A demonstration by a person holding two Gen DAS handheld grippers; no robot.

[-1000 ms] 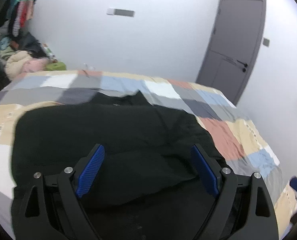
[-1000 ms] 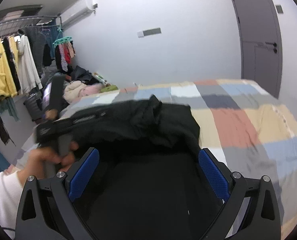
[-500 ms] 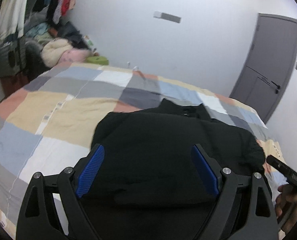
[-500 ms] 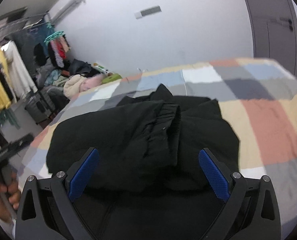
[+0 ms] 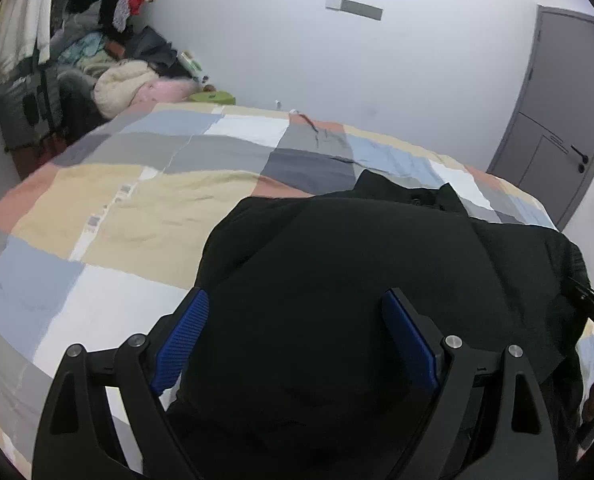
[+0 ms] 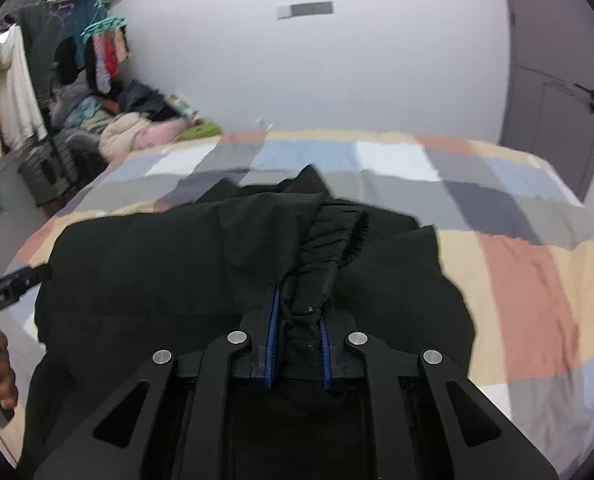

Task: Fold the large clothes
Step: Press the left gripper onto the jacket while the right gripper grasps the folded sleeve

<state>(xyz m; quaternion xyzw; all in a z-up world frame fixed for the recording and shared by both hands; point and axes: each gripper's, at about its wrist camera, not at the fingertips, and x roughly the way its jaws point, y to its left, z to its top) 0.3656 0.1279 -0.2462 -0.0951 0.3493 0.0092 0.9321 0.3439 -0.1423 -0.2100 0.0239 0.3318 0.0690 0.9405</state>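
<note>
Our right tongs [image 6: 297,344] are closing on a bunched cuff of the black garment [image 6: 201,264] lying on the bed [image 6: 529,280]; our left tongs [image 5: 297,344] hang spread above it. Slippery folds could slide loose, undoing our fold.

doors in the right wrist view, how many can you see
1. A grey door stands closed in the wall at the far right, beyond the bed. Any others outside this view would be hidden.
</note>
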